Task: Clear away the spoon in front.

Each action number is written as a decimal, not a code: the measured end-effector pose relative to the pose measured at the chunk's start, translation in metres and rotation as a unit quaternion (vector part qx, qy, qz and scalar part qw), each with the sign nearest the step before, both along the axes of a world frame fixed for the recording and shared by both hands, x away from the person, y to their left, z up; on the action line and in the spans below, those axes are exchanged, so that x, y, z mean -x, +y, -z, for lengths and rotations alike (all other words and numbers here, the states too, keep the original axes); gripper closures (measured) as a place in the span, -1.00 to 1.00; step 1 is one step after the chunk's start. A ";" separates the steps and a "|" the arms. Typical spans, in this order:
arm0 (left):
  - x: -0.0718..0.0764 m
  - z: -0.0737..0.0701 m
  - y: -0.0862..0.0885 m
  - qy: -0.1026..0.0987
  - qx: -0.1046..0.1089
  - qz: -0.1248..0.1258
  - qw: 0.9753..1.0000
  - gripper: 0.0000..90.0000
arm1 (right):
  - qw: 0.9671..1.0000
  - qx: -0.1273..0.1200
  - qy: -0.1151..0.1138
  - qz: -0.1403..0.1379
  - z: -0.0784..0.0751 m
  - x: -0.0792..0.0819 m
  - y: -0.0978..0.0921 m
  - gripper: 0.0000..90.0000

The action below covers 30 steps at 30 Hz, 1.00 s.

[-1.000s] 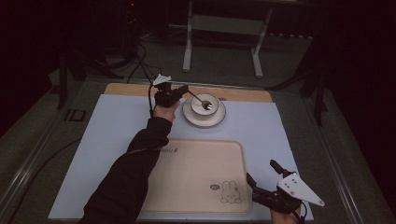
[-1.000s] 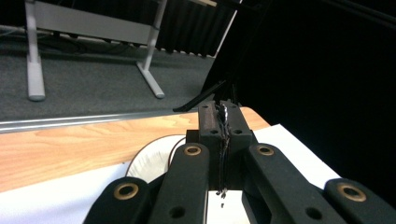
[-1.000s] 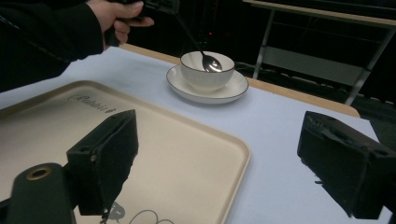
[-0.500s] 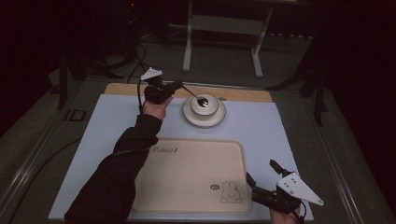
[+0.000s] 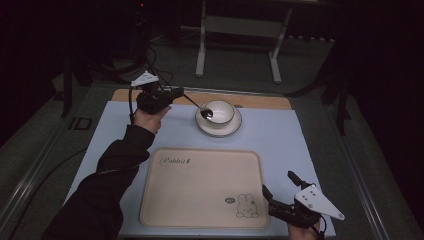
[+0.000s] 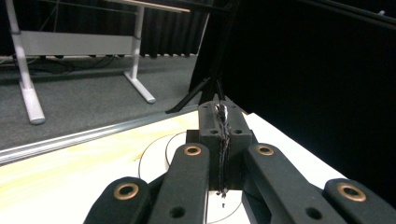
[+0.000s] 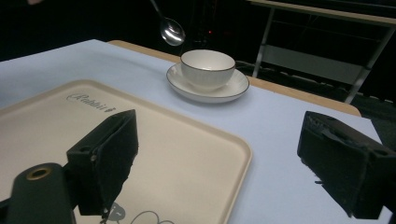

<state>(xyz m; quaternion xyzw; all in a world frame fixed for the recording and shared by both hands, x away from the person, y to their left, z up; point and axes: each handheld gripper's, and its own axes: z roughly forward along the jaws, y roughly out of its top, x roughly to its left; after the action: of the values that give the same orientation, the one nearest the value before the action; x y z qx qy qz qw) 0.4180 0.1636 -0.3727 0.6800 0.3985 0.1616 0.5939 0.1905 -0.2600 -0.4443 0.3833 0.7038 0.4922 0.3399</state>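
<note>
left tool (image 5: 167, 95) clenched on the spoon (image 5: 197, 105), handle running from its jaws rightward, bowl hanging at the cup's (image 5: 220, 112) near-left rim above the saucer (image 5: 235, 127). right tool (image 5: 282, 192) released, idling well apart beside the tray (image 5: 200, 187).

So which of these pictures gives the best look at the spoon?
The right gripper view: the spoon hangs shiny in the air, left of the cup, apart from it. In the high view the spoon is small, its handle running to the left gripper. In the left gripper view just a thin sliver shows, pinched between the jaws.
</note>
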 end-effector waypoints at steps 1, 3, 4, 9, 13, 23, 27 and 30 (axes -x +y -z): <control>0.002 -0.002 0.004 0.000 -0.002 0.004 1.000 1.00 | 1.000 0.000 0.000 0.000 0.000 0.000 0.000 -0.73; 0.007 -0.005 0.010 -0.001 -0.004 0.003 1.000 1.00 | 1.000 0.000 0.001 0.001 0.000 0.000 0.000 -0.73; 0.009 -0.007 0.013 -0.001 -0.005 0.007 1.000 1.00 | 1.000 0.001 0.000 0.001 0.000 0.000 0.001 -0.73; 0.020 -0.012 0.026 -0.002 -0.014 0.016 1.000 1.00 | 1.000 0.001 0.001 0.000 0.000 -0.001 0.001 -0.73; 0.028 -0.016 0.033 -0.002 -0.025 0.024 0.999 1.00 | 1.000 0.002 0.001 0.001 0.001 -0.001 0.002 -0.73; 0.045 -0.022 0.048 -0.001 -0.033 0.045 0.998 1.00 | 1.000 0.003 0.001 0.000 0.001 -0.001 0.002 -0.73; 0.050 -0.020 0.054 0.003 -0.036 0.053 0.998 1.00 | 1.000 0.002 -0.001 0.001 0.000 -0.001 0.003 -0.73; 0.054 -0.019 0.058 0.007 -0.043 0.065 0.997 1.00 | 1.000 0.003 -0.003 0.000 0.000 0.000 0.003 -0.73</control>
<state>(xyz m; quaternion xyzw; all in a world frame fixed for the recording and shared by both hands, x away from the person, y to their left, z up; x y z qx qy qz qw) 0.3636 0.2212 -0.3537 0.7306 0.3504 0.1349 0.5703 0.1909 -0.2575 -0.4446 0.3813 0.7041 0.4913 0.3427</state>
